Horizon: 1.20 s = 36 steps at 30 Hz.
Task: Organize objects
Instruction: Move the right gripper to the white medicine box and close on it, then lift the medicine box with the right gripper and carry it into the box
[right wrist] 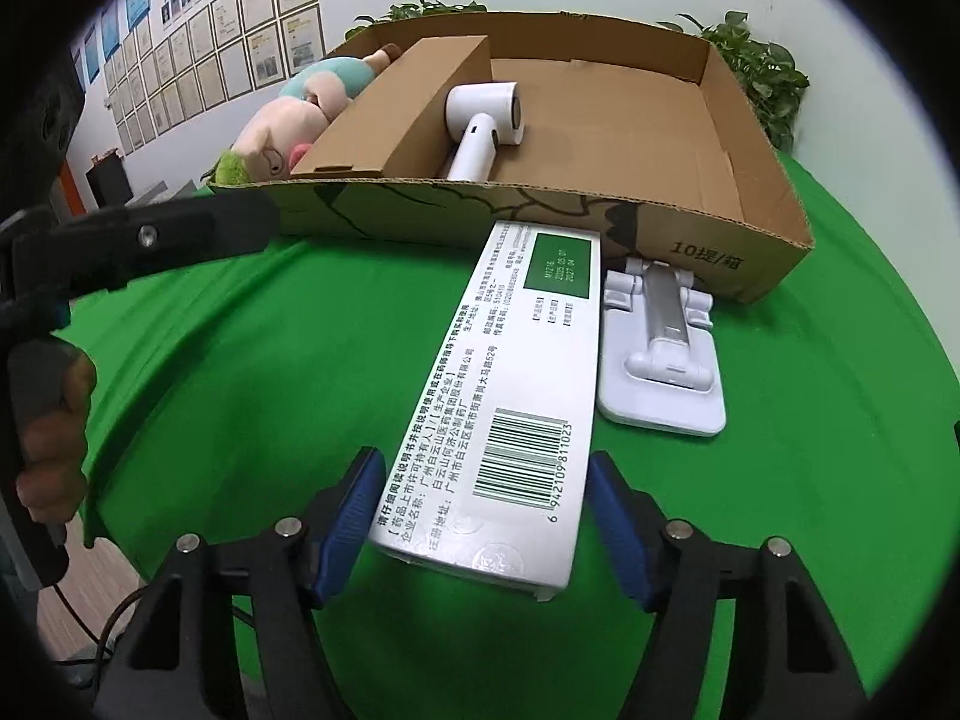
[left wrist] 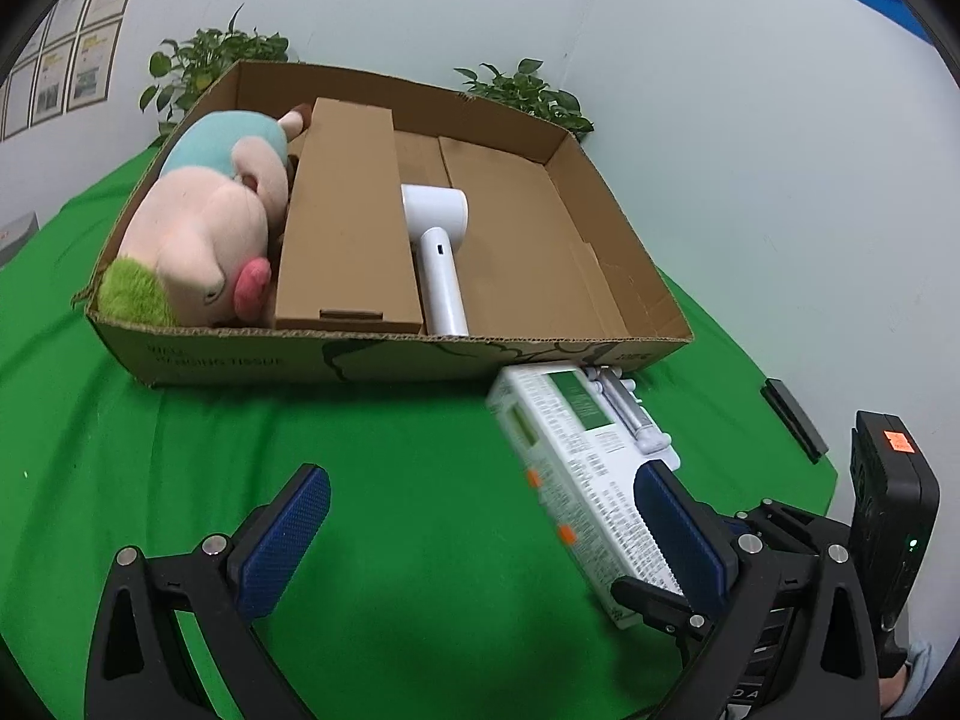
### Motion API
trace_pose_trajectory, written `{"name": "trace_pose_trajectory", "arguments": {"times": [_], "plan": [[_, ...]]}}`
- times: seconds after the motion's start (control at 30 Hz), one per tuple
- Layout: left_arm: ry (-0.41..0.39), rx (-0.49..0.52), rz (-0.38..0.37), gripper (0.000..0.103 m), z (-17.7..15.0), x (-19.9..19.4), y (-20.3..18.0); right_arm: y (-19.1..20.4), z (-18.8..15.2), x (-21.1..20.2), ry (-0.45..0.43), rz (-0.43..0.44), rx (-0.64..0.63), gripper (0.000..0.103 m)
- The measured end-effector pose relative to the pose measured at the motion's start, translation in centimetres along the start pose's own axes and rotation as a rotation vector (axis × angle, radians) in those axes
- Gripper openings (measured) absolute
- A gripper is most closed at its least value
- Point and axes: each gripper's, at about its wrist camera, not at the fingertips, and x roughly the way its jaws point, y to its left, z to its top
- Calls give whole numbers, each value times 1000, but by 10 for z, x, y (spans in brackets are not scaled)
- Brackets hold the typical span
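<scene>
A long white medicine box (right wrist: 504, 396) with a green label and a barcode lies flat on the green cloth, pointing at the cardboard box (right wrist: 720, 252). My right gripper (right wrist: 487, 480) straddles its near end. The blue pads (right wrist: 354, 504) stand close to both long sides, with a thin gap showing, so it is open around the box. A white folding phone stand (right wrist: 660, 354) lies just right of the medicine box. My left gripper (left wrist: 480, 516) hovers open over bare cloth, its right finger beside the medicine box (left wrist: 576, 468).
The cardboard box (left wrist: 240, 354) holds a pink plush pig (left wrist: 204, 228), a brown carton (left wrist: 348, 222) and a white hair dryer (left wrist: 438, 252); its right half is bare. Potted plants (left wrist: 210, 60) stand behind it. A black object (left wrist: 792, 420) lies at the cloth's right edge.
</scene>
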Motion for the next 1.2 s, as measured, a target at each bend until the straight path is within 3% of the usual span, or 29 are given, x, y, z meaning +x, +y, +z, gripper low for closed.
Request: {"name": "trace_pose_trajectory", "arguments": {"times": [0.17, 0.2, 0.23, 0.33, 0.57, 0.6, 0.67, 0.7, 1.0, 1.13, 1.2], "plan": [[53, -26, -69, 101, -5, 0, 4, 9, 3, -15, -16, 149, 11, 71], [66, -37, -93, 101, -6, 1, 4, 12, 4, -16, -16, 155, 2, 87], [86, -54, -122, 101, -8, 5, 5, 14, 4, -16, -15, 140, -10, 96], [131, -91, -168, 101, -12, 17, 4, 20, 4, -11, -7, 80, -60, 102], [223, -165, -255, 95, -22, 47, 4, 22, -5, 5, 55, 89, -86, 102], [227, -169, -260, 95, -23, 48, 3, 22, -5, 6, 59, 88, -80, 97], [234, -172, -267, 93, -26, 49, 3, 23, -7, 6, 59, 107, -64, 75], [239, -176, -273, 93, -27, 50, 2, 23, -7, 5, 61, 109, -63, 70], [242, -159, -262, 73, -32, 54, -2, 9, -9, 5, 73, 268, 103, 68], [251, -163, -239, 57, -33, 56, 0, 8, -6, 6, 74, 278, 118, 68], [252, -175, -247, 56, -32, 57, 3, 8, -6, 7, 71, 276, 120, 67]]}}
